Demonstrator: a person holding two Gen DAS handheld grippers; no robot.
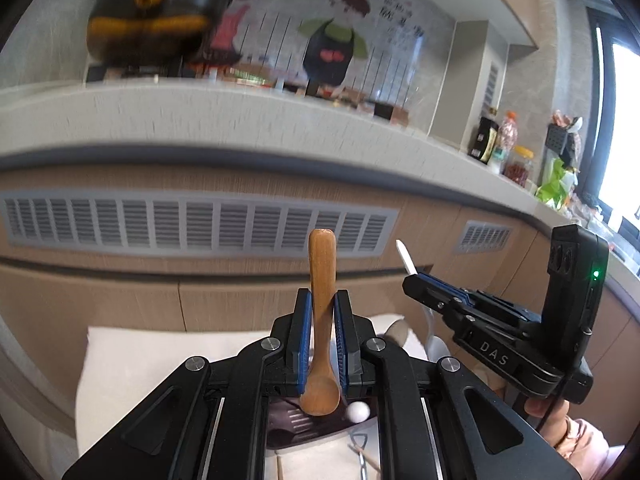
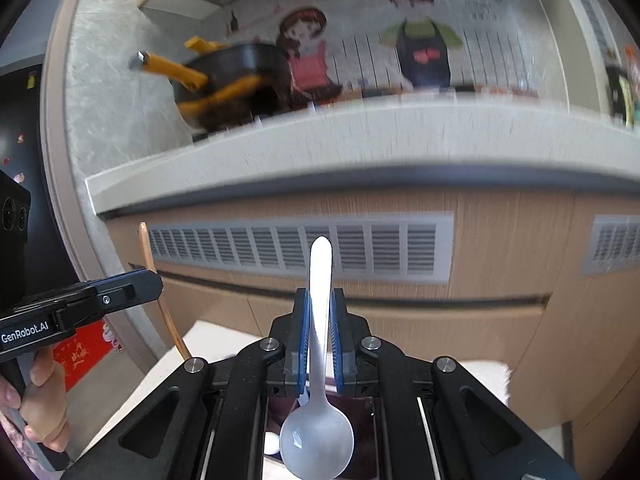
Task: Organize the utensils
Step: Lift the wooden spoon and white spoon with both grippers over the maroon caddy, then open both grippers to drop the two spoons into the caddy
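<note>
**Two spoons lifted, one in each gripper**

The left gripper (image 1: 323, 312) is clamped nearly closed on a wooden spoon (image 1: 321, 320), handle up, bowl hanging toward the camera. The right gripper (image 2: 320, 312) pinches a white spoon (image 2: 318, 360) the same way. Both are held in the air before the cabinet front, below the counter (image 1: 240, 120) edge. A black pot (image 1: 156, 20) sits near the counter's left end.
</note>
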